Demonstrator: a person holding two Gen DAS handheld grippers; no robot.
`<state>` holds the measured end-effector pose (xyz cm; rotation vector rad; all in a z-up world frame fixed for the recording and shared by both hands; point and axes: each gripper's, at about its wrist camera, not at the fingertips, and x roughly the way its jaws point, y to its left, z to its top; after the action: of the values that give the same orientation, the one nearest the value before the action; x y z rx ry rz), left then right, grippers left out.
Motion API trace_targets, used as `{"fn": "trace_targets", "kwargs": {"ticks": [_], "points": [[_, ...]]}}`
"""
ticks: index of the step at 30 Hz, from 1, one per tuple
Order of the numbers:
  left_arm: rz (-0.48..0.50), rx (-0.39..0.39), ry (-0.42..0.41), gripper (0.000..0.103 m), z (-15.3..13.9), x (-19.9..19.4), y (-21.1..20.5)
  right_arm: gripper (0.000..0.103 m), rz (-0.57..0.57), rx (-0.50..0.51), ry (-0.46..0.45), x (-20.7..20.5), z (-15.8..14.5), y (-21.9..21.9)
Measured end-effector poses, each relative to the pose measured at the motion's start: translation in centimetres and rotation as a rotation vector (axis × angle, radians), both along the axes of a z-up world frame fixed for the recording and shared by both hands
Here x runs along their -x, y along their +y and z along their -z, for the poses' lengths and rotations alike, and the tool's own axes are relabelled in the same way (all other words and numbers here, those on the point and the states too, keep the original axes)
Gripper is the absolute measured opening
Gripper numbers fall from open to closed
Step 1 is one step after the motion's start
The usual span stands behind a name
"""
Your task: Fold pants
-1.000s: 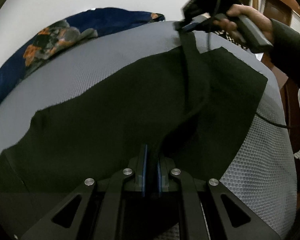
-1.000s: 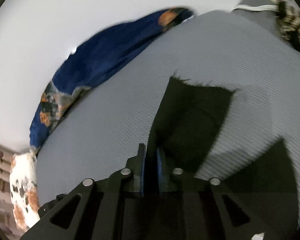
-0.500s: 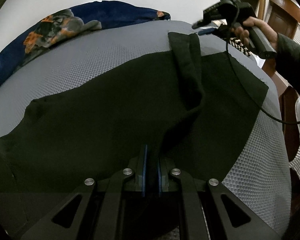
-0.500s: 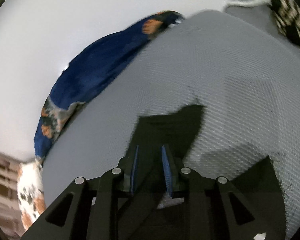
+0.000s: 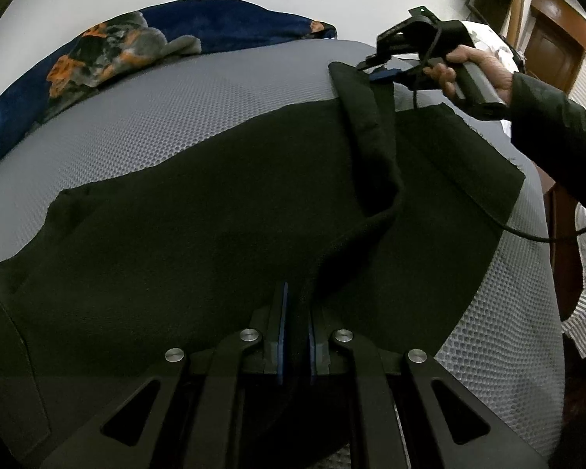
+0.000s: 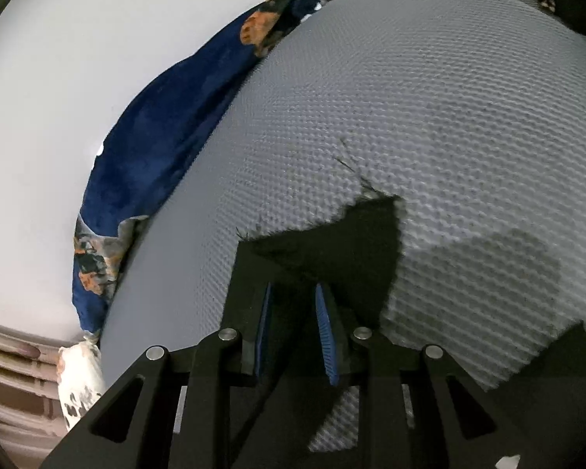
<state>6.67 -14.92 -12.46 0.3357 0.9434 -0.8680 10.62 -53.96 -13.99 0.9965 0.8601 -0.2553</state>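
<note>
- The black pants (image 5: 222, 234) lie spread over the grey mesh mattress (image 5: 199, 109) of the bed, covering most of its near half, with one long strip of the cloth running up and away to the far right.
- Your left gripper (image 5: 295, 328) has its fingers pinched fully together on a raised ridge of the pants at the near edge.
- Your right gripper (image 6: 293, 328) has its fingers part-open with a gap showing; a frayed corner of the pants lies between and just beyond them, but the pads do not look pressed on it.
- Expect the cloth to be soft, limp and light: it sags between the two holds and will not keep a shape by itself.
- The knit looks matte and grippy, so slipping seems unlikely once pinched; the mesh may drag on it.
- Take hold at hems, corners or the waistband, where layers are thickest, and catch all layers at once.
- The blue patterned blanket (image 5: 144, 35) sits at the far edge, well apart from the pants.
</note>
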Motion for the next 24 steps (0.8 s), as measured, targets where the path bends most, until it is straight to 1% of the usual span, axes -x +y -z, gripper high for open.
{"fn": "trace_targets", "kwargs": {"ticks": [2, 3, 5, 8, 10, 13, 14, 17, 18, 21, 23, 24], "points": [[-0.004, 0.001, 0.002, 0.009, 0.0, 0.0, 0.0, 0.017, -0.007, 0.002, -0.009, -0.5, 0.0, 0.1], [-0.005, 0.001, 0.002, 0.009, 0.0, 0.0, 0.0, 0.006, -0.021, 0.013, -0.01, -0.8, -0.1, 0.4], [-0.007, 0.003, 0.001, 0.009, 0.0, 0.0, 0.0, 0.005, -0.032, 0.04, -0.019, -0.8, -0.7, 0.7], [-0.01, 0.005, 0.0, 0.009, 0.0, 0.0, 0.1, 0.004, -0.028, 0.094, -0.06, 0.5, -3.2, 1.1], [-0.013, 0.003, -0.004, 0.009, 0.0, 0.1, 0.0, 0.003, -0.014, 0.13, -0.085, 2.2, -5.2, 0.9], [-0.013, -0.002, -0.015, 0.009, 0.0, 0.2, 0.0, 0.003, 0.017, 0.194, -0.104, 5.8, -8.3, 0.5], [-0.013, -0.005, -0.017, 0.009, 0.0, 0.3, 0.0, 0.003, 0.04, 0.224, -0.103, 7.7, -9.4, 0.4], [-0.015, -0.007, -0.025, 0.009, -0.1, 0.5, -0.1, 0.003, 0.104, 0.267, -0.088, 12.4, -10.9, 0.0], [-0.013, -0.003, -0.028, 0.009, -0.1, 0.6, -0.1, 0.003, 0.141, 0.259, -0.077, 14.9, -10.9, -0.3], [0.011, -0.008, -0.048, 0.009, -0.2, 1.1, -0.3, 0.002, 0.213, 0.256, -0.025, 19.8, -10.2, -0.9], [0.035, -0.028, -0.07, 0.009, -0.2, 1.5, -0.7, 0.002, 0.246, 0.254, 0.039, 22.5, -8.8, -0.8], [0.045, -0.04, -0.084, 0.009, -0.2, 1.7, -0.9, 0.002, 0.26, 0.244, 0.074, 24.0, -7.5, -0.5]]}}
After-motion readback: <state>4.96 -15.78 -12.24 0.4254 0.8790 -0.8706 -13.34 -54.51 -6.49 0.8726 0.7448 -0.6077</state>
